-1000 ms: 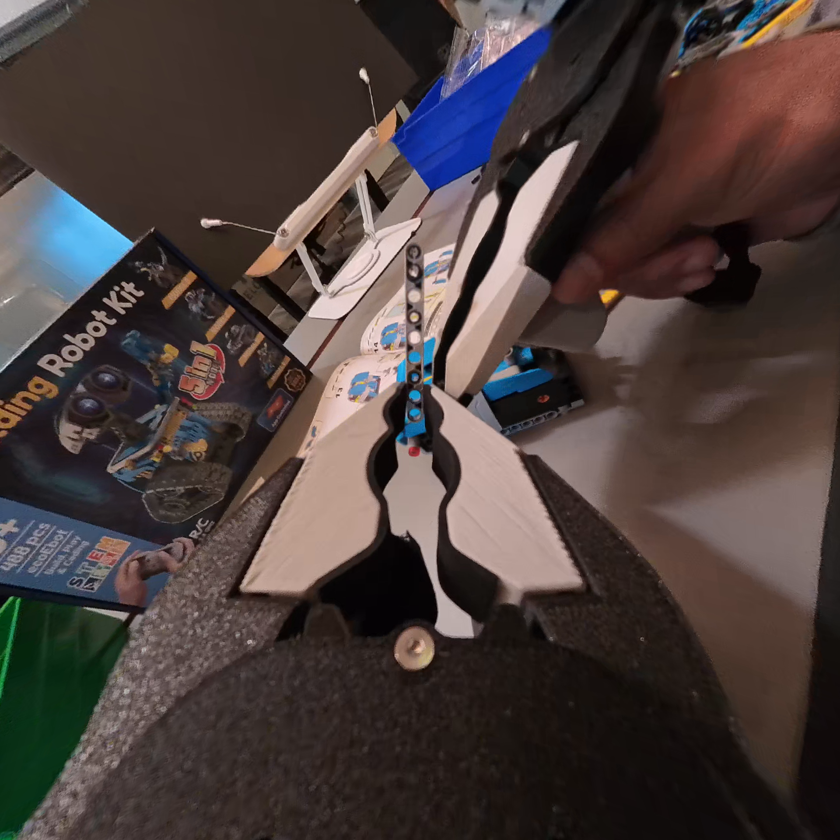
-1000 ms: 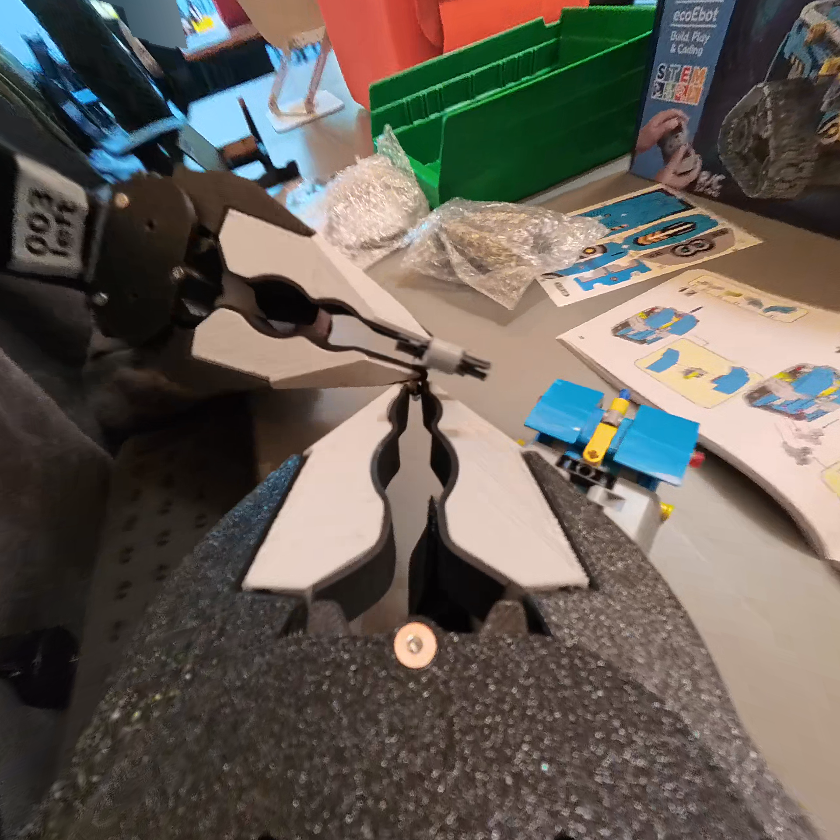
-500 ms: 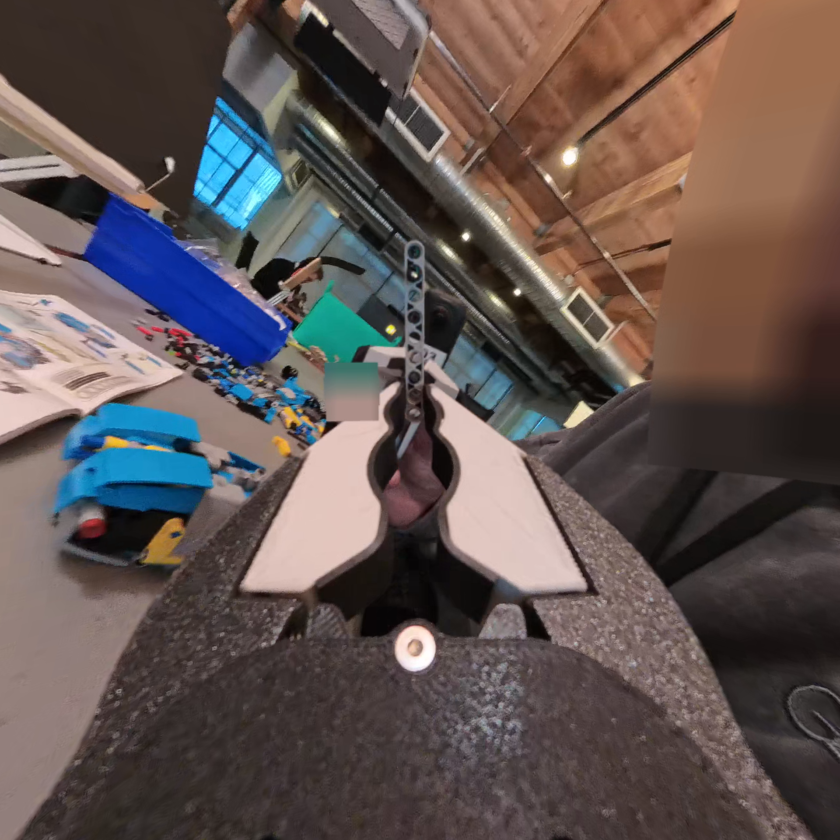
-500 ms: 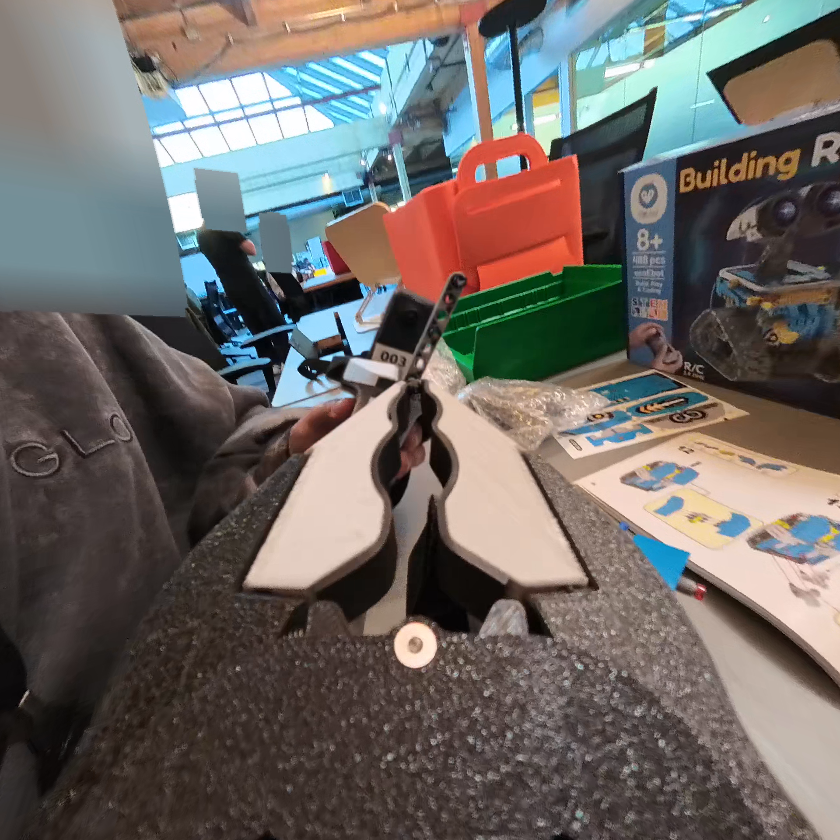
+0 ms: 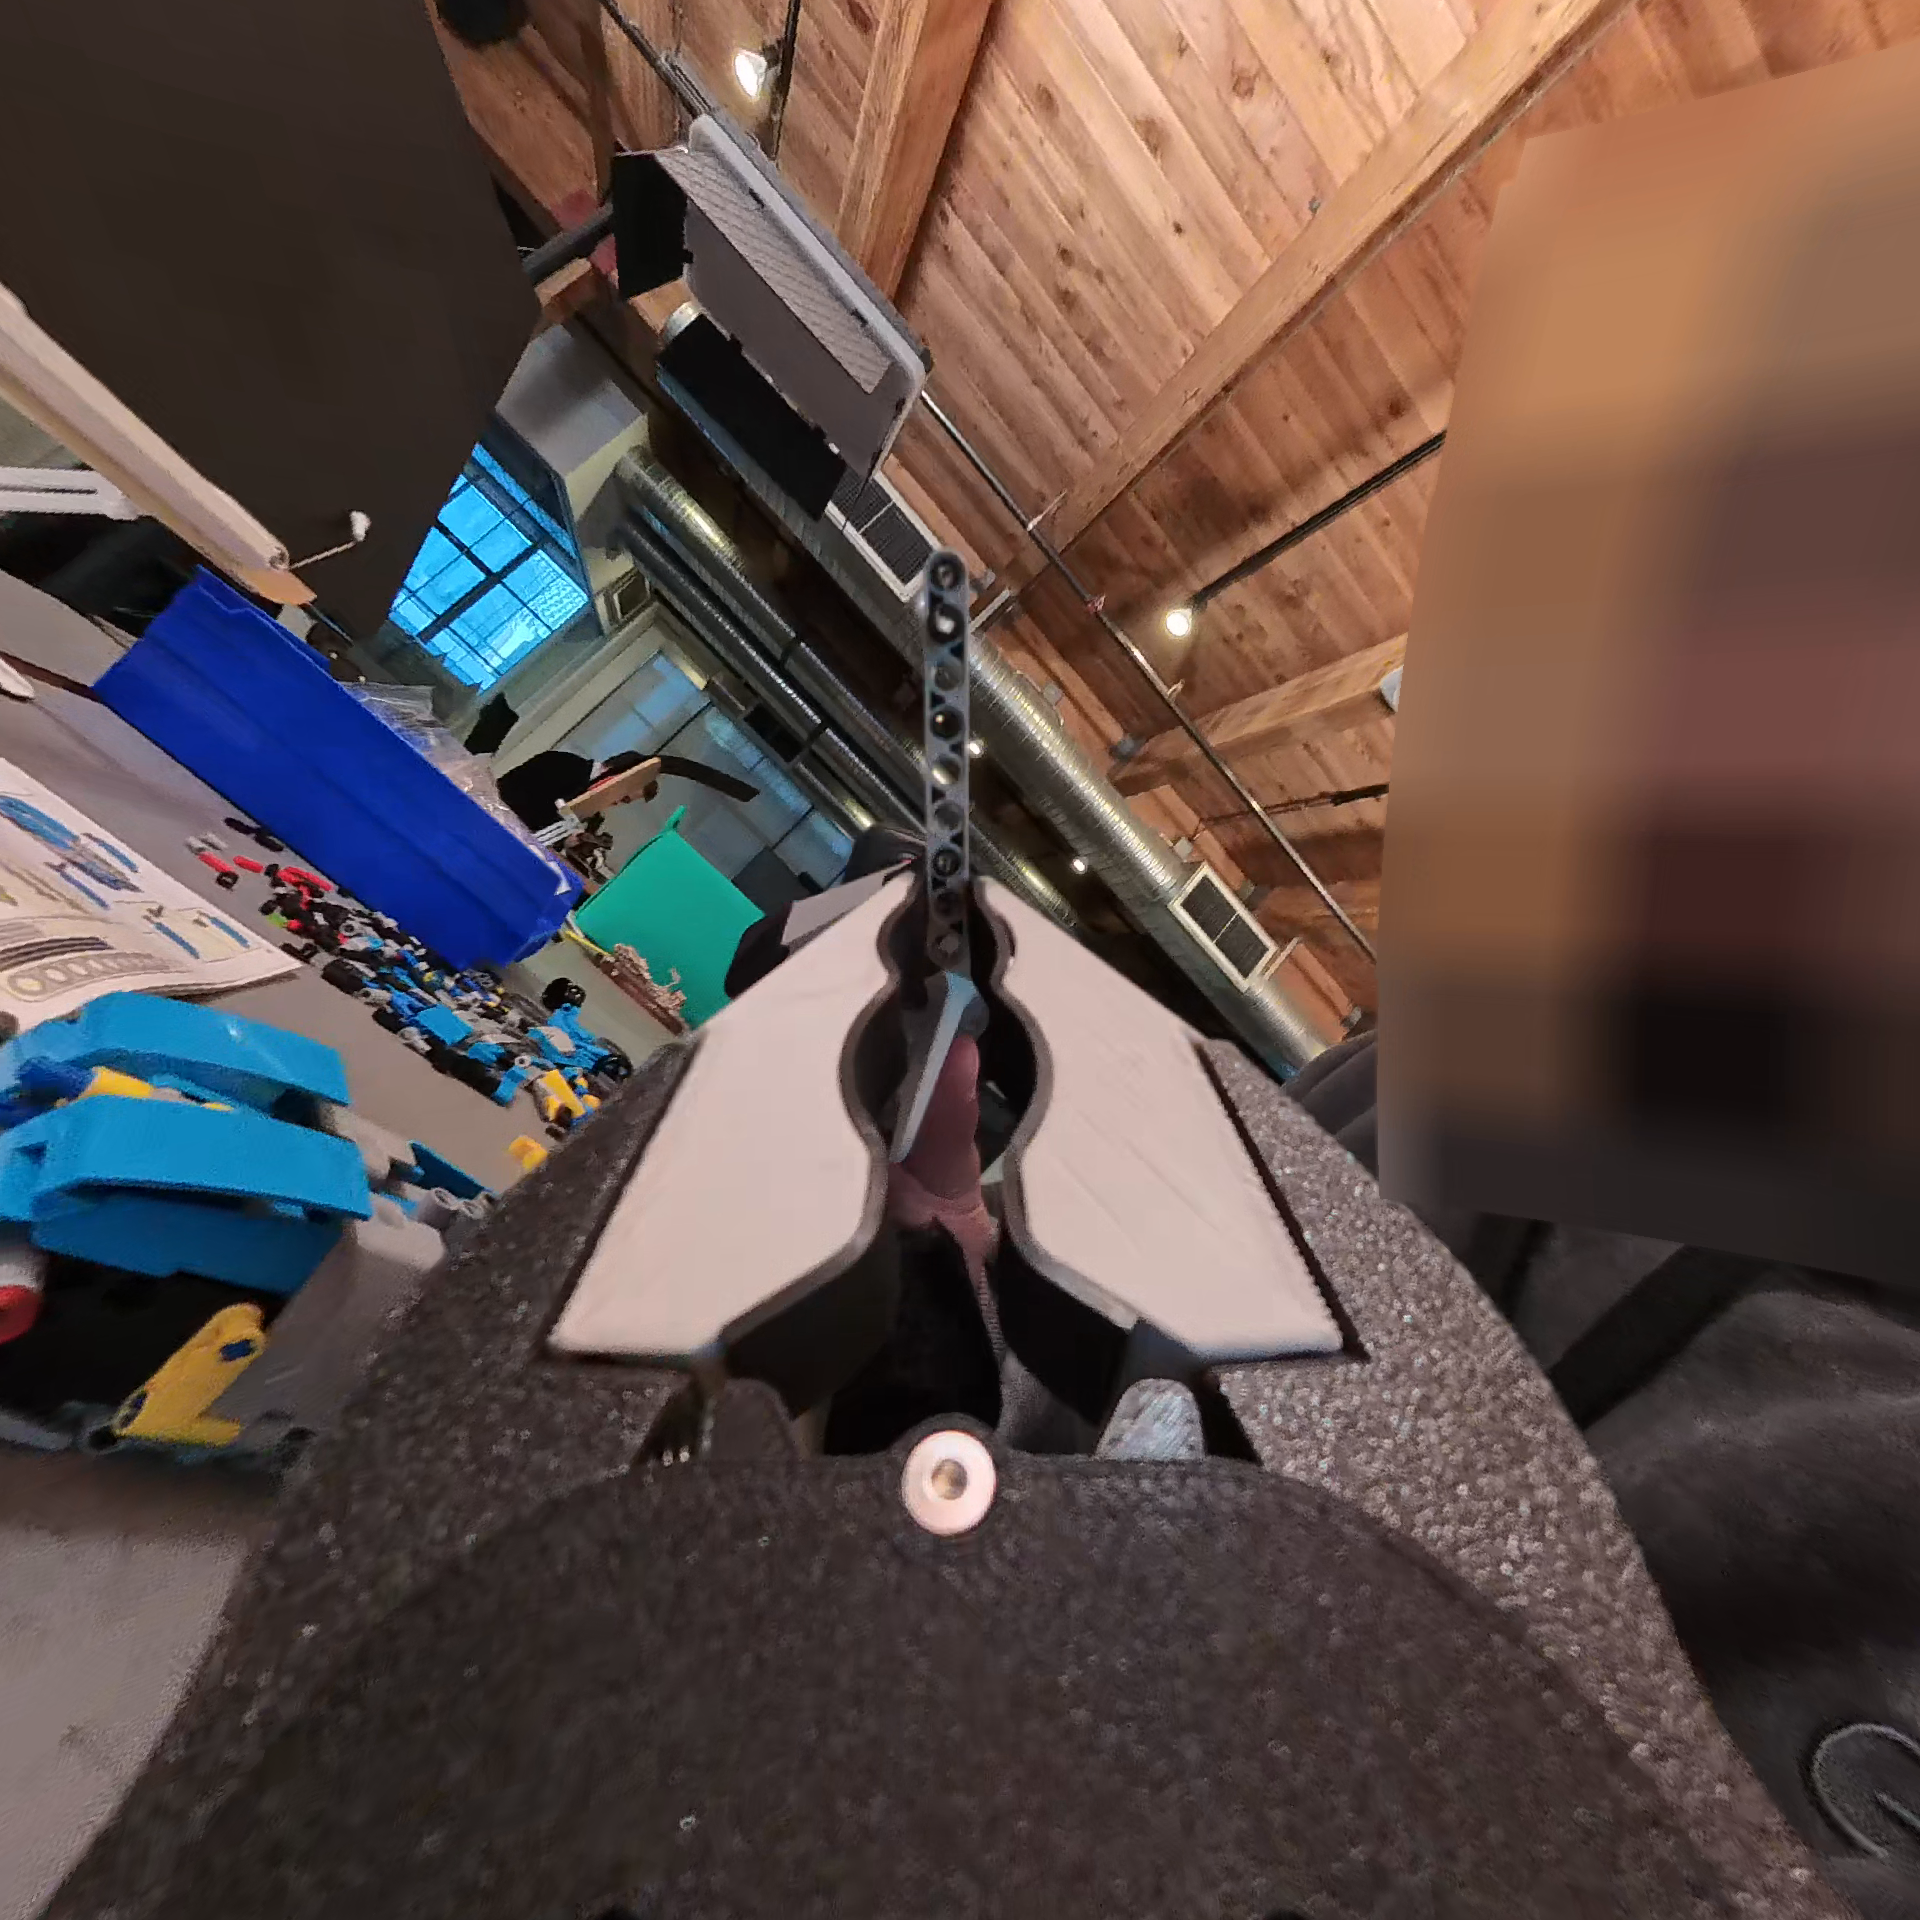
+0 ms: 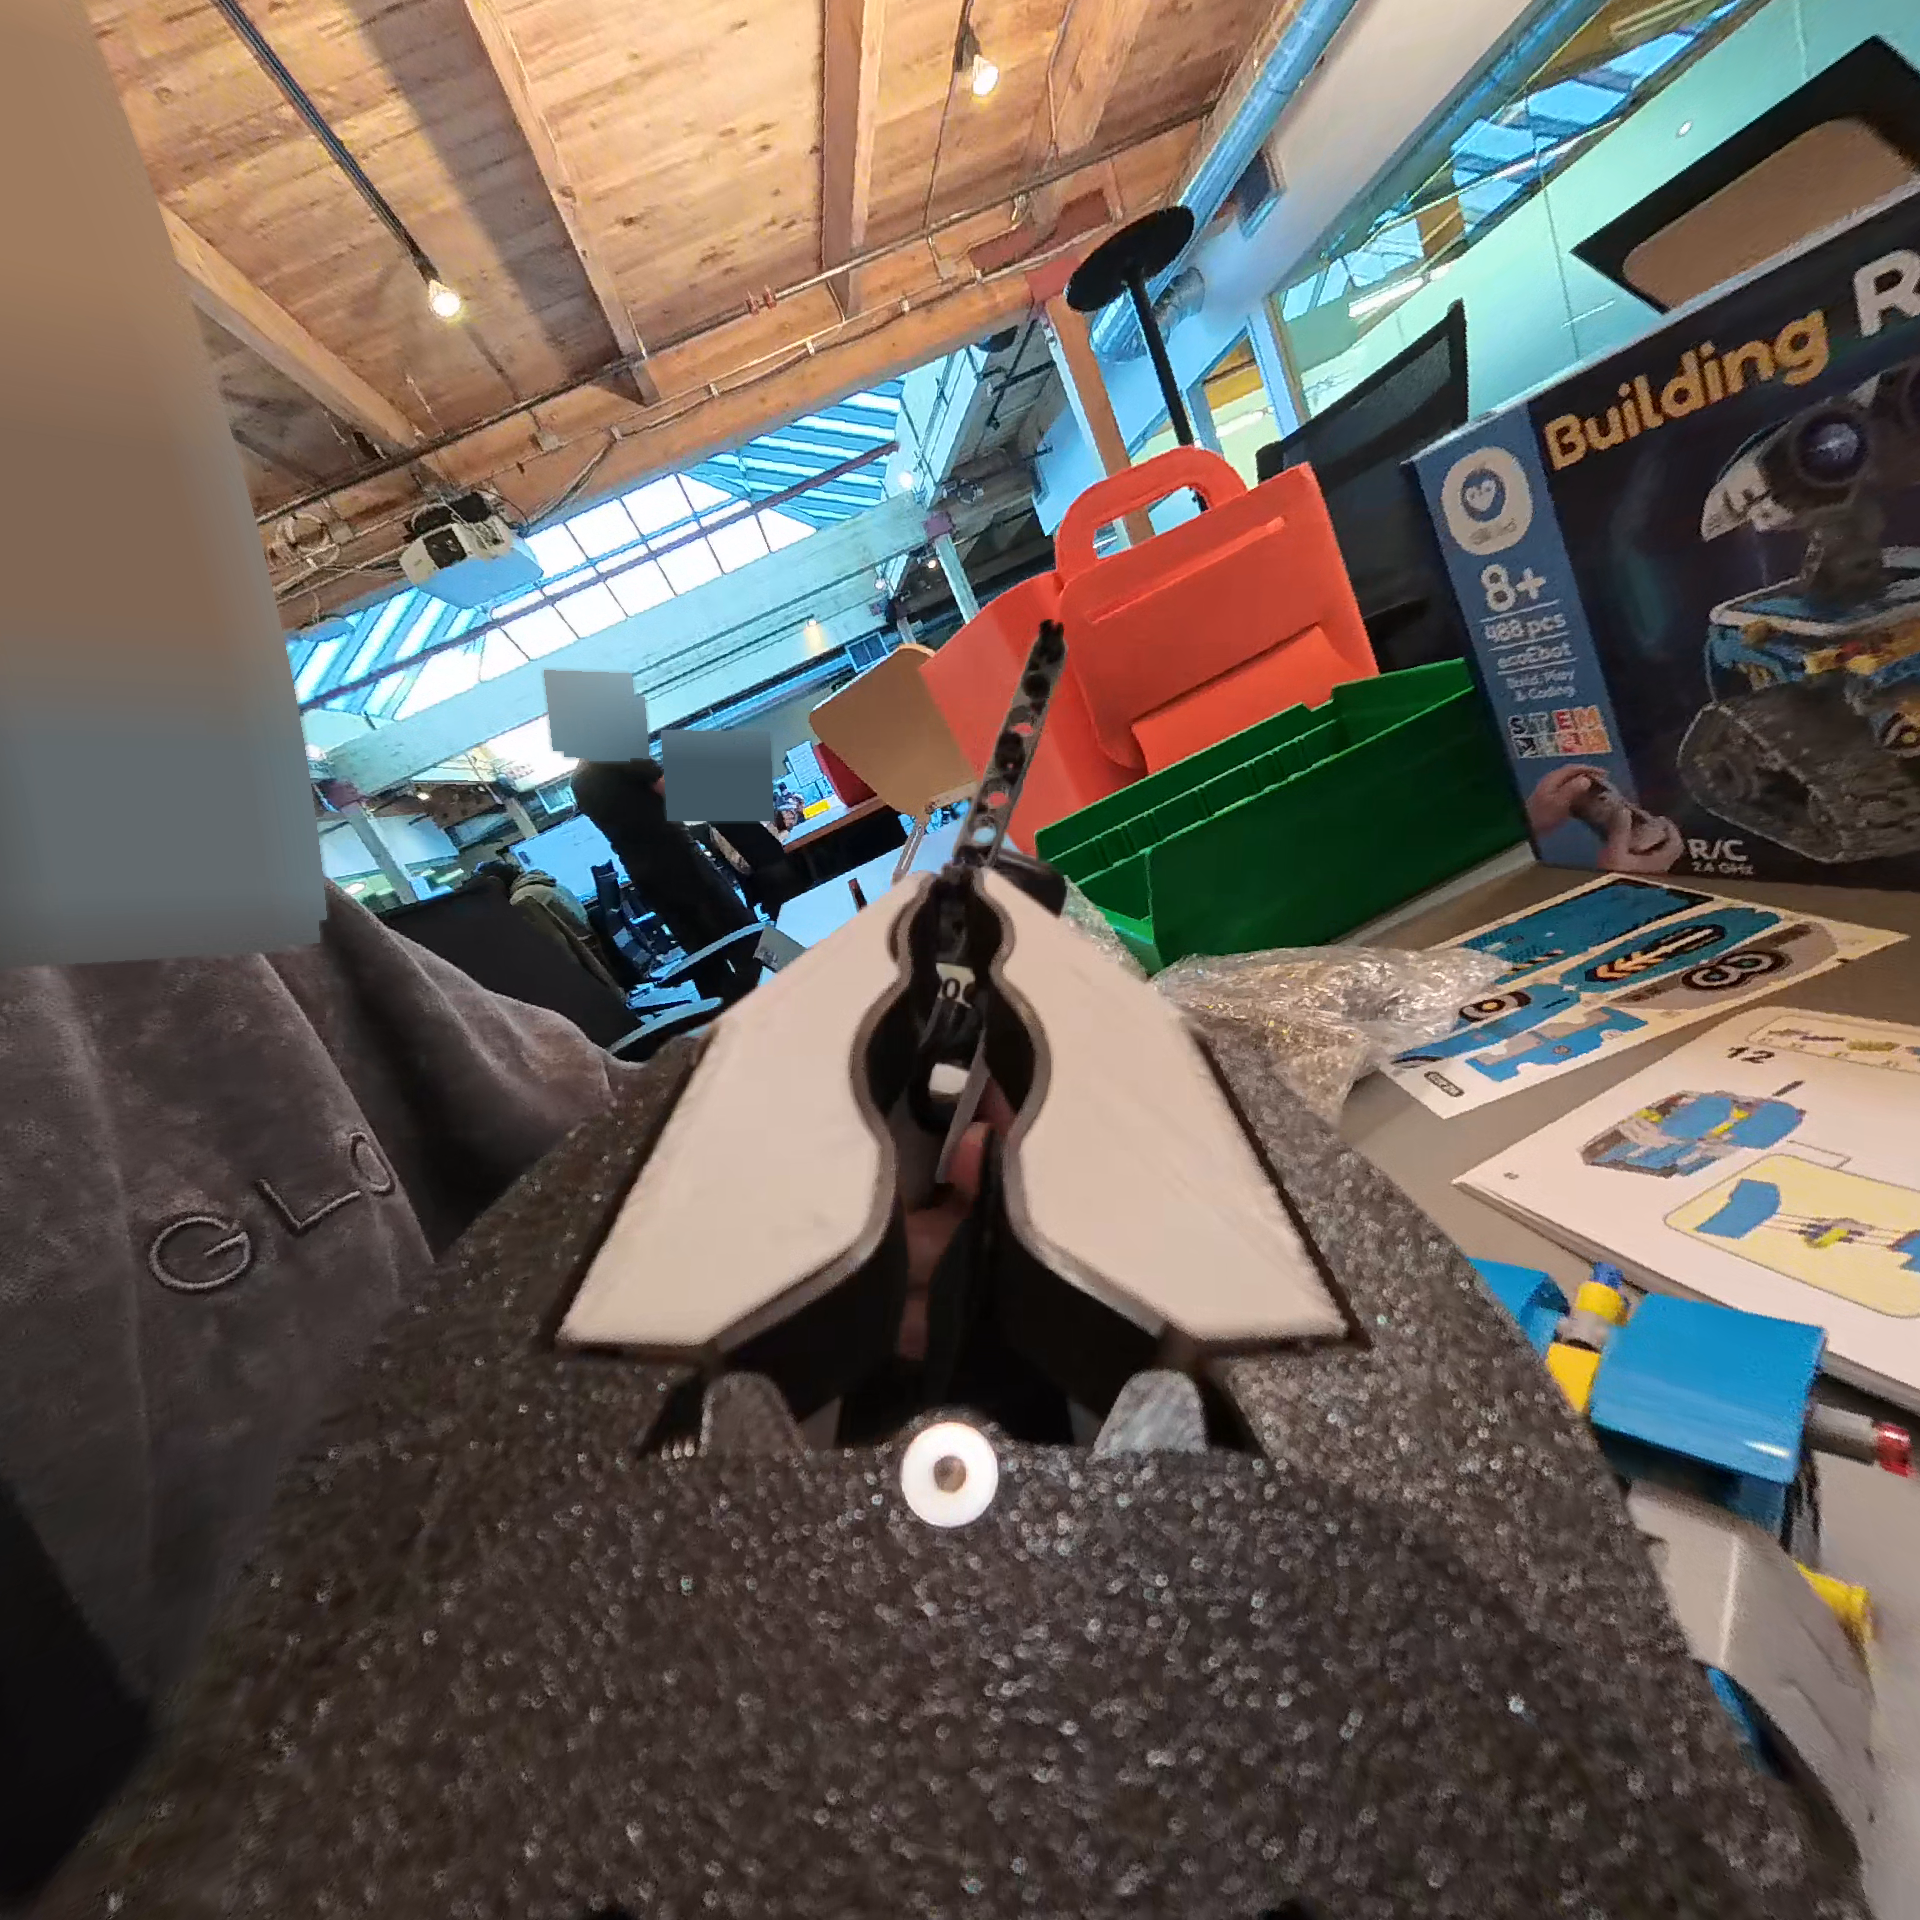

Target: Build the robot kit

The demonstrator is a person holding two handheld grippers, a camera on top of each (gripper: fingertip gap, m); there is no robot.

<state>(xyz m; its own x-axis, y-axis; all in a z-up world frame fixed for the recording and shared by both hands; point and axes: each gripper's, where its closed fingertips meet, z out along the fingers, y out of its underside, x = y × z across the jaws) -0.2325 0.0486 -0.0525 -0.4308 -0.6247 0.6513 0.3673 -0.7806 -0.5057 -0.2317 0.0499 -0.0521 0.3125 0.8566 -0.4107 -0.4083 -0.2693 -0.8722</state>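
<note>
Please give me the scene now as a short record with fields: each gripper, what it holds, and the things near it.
left gripper: shut on grey holed beam, pointing up
right gripper: shut; whether it grips the beam cannot be told
left side: blue bin, loose small parts, blue model
right side: green bin, orange case, kit box, instruction sheets

Both views are bright and evenly lit: daylight enters through far windows (image 5: 488,582) and skylights (image 6: 665,540), with small ceiling spotlights (image 6: 445,301) glaring. Wide-angle distortion bends beams at the edges. The near blue toy model (image 6: 1704,1392) is motion-blurred; shadows stay soft.
</note>
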